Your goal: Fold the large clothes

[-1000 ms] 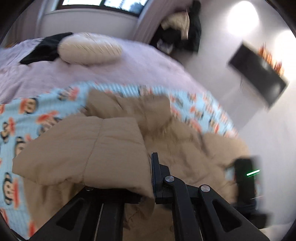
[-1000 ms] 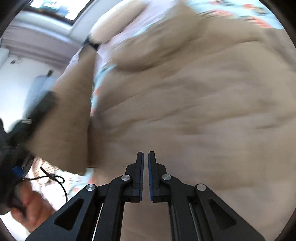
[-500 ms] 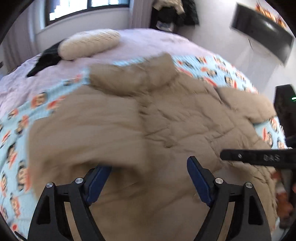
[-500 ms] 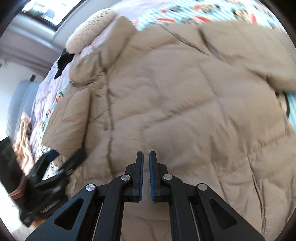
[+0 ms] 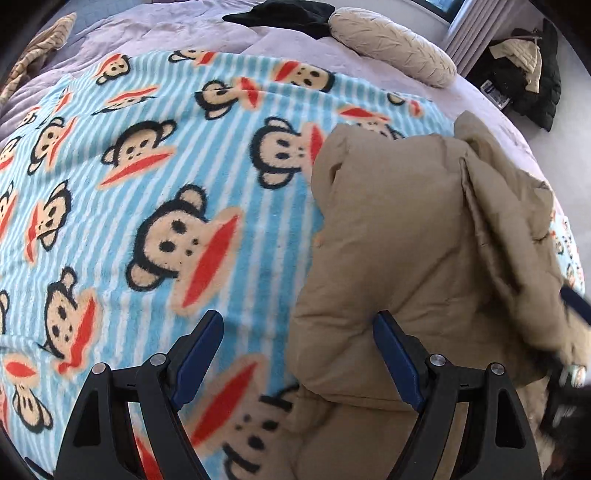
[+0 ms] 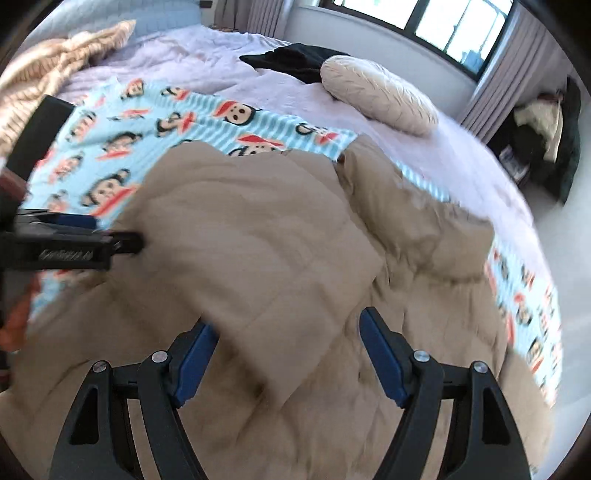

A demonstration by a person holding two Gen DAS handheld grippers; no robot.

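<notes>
Left wrist view: left gripper (image 5: pixel 297 352) spread wide, gripping nothing. Straddling the edge of the tan puffer jacket (image 5: pixel 424 229), with one blue pad (image 5: pixel 395 363) over the jacket's folded side and the other over the monkey-print blanket (image 5: pixel 155 192). Jacket piled up on the right of the view, blanket bare on the left. Cream pillow (image 5: pixel 391 44) and some black clothing (image 5: pixel 291 16) further back on the bed.

Right wrist view: pretty blurry. Right gripper (image 6: pixel 288 356) jaws just been opening, now well apart. Folded flap of the jacket (image 6: pixel 280 240) down between the fingers, not pinched. Rest of it spread across the blanket (image 6: pixel 122 147) ahead. Left gripper (image 6: pixel 74 242) poking in by the jacket's left edge.
</notes>
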